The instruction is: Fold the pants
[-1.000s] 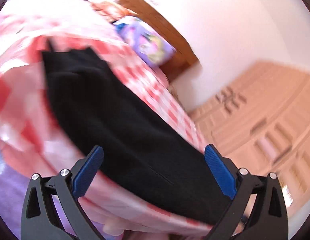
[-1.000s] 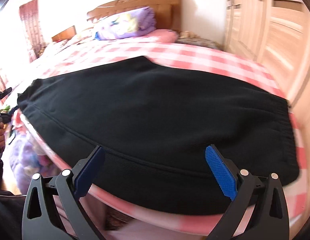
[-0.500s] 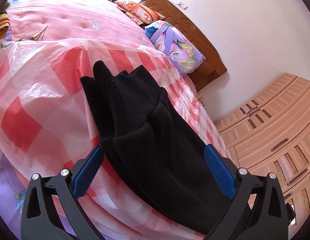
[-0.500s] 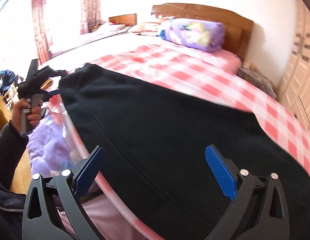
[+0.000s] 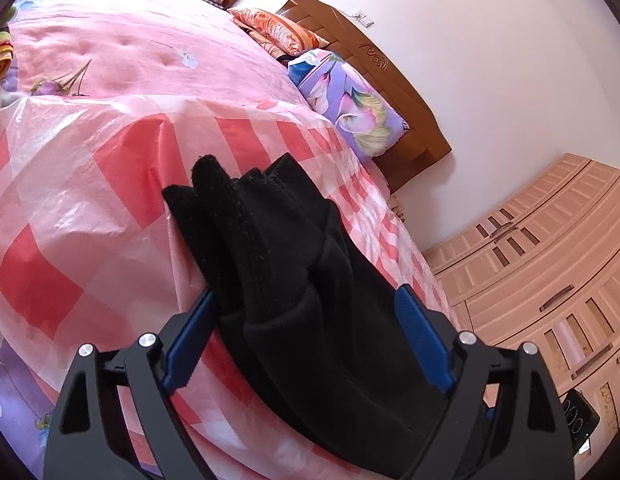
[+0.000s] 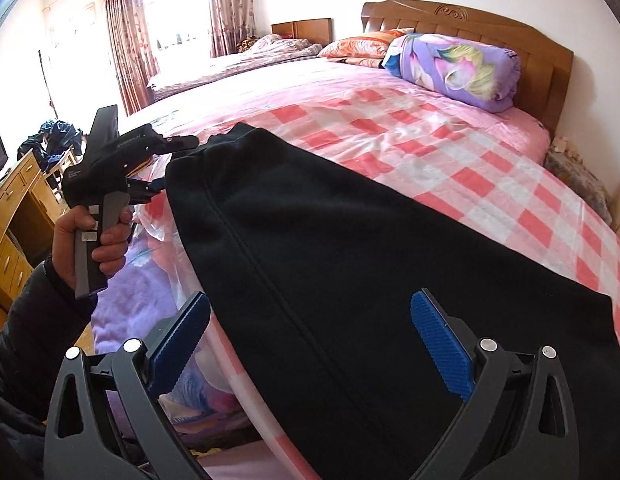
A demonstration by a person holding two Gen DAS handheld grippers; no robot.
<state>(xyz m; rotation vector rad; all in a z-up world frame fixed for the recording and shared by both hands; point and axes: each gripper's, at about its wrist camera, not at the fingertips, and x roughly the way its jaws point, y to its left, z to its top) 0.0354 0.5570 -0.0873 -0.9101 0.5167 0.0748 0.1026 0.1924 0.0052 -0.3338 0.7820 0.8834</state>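
Currently, left to right: a person's hand (image 6: 96,240) in a dark sleeve holds the left gripper (image 5: 306,344) at the left end of the black fleece pants (image 6: 349,260), which lie on the pink-and-white checked plastic sheet (image 6: 449,152) along the near edge of the bed; bunched cuff or waistband end (cannot tell which) sits between its blue pads (image 5: 188,344); jaws closing on it, left pad at the cloth, right pad not yet pressing, so no grip.

Key relation: pants' long axis runs left-right along the bed edge, straight away from the left gripper toward the wardrobe side; left hand is at the end, right gripper (image 6: 310,344) hovers over mid-length, jaws wide, nothing pinched; folded purple floral quilt (image 6: 453,68) well apart at the wooden headboard (image 6: 545,56).

Versus a second ago: left view was blurred, farther off with jaws fully wide, now settled at the bunched end; right view has swung left from the flat right half until the left hand shows.

Judgement: next is pinching this end to carry it over.
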